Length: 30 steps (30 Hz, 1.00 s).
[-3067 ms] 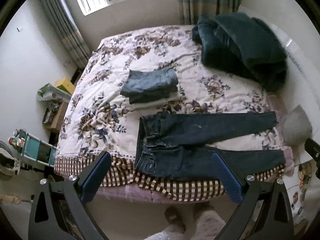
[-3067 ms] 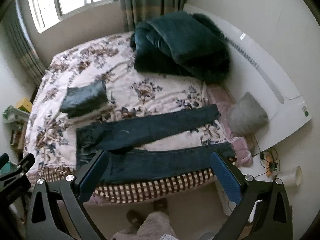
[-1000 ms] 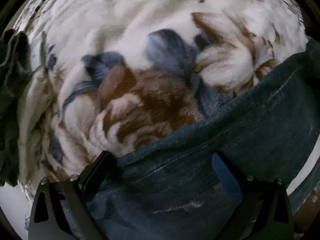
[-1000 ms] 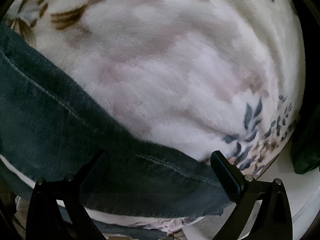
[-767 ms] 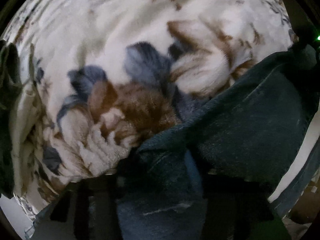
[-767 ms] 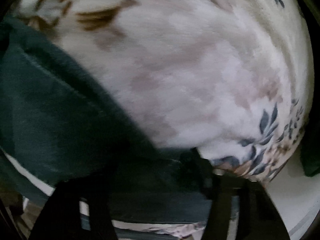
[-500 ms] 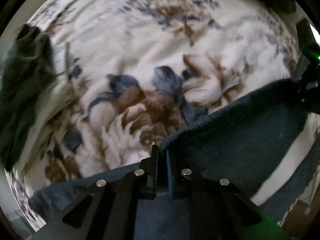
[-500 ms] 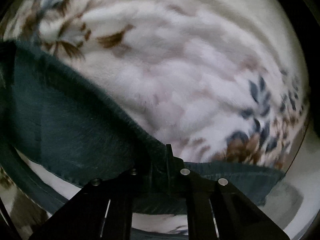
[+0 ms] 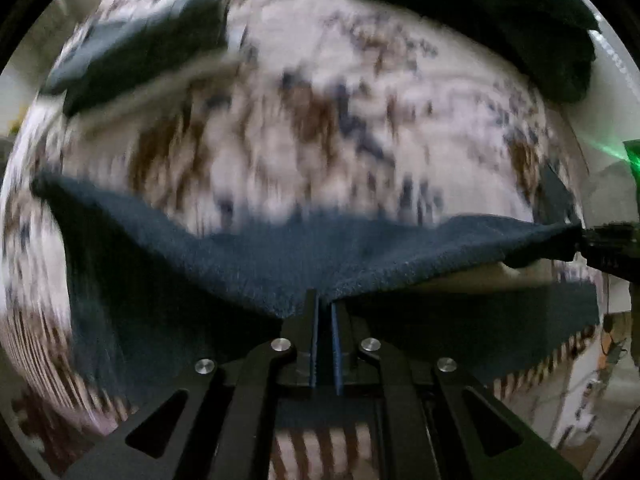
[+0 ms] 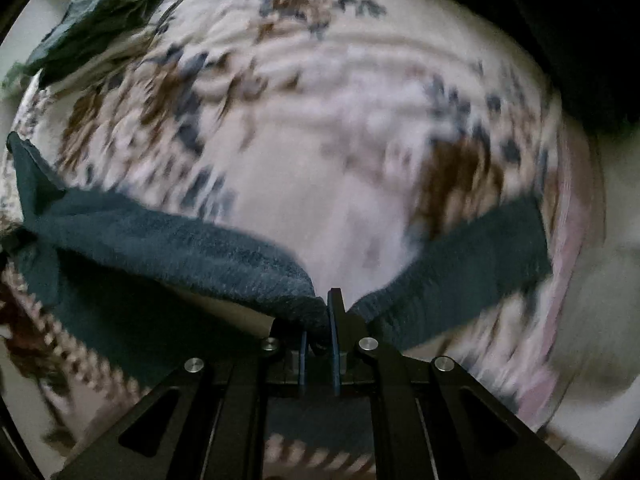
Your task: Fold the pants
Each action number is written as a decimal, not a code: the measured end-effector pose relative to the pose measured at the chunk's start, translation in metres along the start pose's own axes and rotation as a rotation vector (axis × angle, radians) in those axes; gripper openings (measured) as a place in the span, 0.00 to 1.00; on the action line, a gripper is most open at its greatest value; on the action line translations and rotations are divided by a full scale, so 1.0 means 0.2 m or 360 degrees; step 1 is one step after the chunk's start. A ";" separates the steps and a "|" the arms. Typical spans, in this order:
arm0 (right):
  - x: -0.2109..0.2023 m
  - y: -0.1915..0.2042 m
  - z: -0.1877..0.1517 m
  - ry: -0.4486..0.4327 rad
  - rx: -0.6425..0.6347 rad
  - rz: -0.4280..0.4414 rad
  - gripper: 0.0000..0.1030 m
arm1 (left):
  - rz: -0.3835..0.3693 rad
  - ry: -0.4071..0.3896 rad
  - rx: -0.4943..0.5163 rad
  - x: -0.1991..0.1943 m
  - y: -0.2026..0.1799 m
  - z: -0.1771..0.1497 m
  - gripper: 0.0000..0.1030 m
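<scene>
The dark blue jeans (image 9: 280,264) lie across the near part of a floral bedspread (image 9: 320,140). My left gripper (image 9: 325,300) is shut on the far leg's edge and holds it lifted above the bed. My right gripper (image 10: 325,300) is shut on the same leg (image 10: 200,244) further toward the hem, and the cloth hangs in a V from it. The right gripper also shows at the right edge of the left wrist view (image 9: 608,240), with the leg stretched between the two. The other leg (image 9: 480,320) lies flat below. Both views are blurred by motion.
A folded pair of jeans (image 9: 140,44) sits on the bed at the far left, also in the right wrist view (image 10: 100,16). A dark green blanket (image 9: 500,12) is heaped at the far right. The checked bed skirt (image 9: 540,364) marks the near bed edge.
Both grippers closed on the far trouser leg and have lifted it off the bed, pulling back toward the near edge. More of the bed has come into view.
</scene>
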State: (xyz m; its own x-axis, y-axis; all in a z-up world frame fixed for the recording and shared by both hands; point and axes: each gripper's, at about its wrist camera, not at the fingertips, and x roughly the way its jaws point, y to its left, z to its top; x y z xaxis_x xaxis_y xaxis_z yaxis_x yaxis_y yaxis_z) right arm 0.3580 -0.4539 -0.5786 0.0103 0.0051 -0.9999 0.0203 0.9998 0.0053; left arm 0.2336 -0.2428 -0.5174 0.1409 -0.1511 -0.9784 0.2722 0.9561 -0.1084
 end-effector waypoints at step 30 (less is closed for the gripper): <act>0.25 0.19 -1.00 0.0134 0.0150 0.0029 0.96 | 0.0087 0.0136 -0.0104 0.09 -0.03 -0.41 0.88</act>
State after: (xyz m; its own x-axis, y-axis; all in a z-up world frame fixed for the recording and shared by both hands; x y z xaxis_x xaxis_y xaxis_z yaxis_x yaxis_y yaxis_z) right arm 0.1597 -0.4121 -0.6297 -0.0725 0.0286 -0.9970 0.1150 0.9932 0.0202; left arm 0.1560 -0.2310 -0.5497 0.0714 -0.0789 -0.9943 0.2034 0.9771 -0.0629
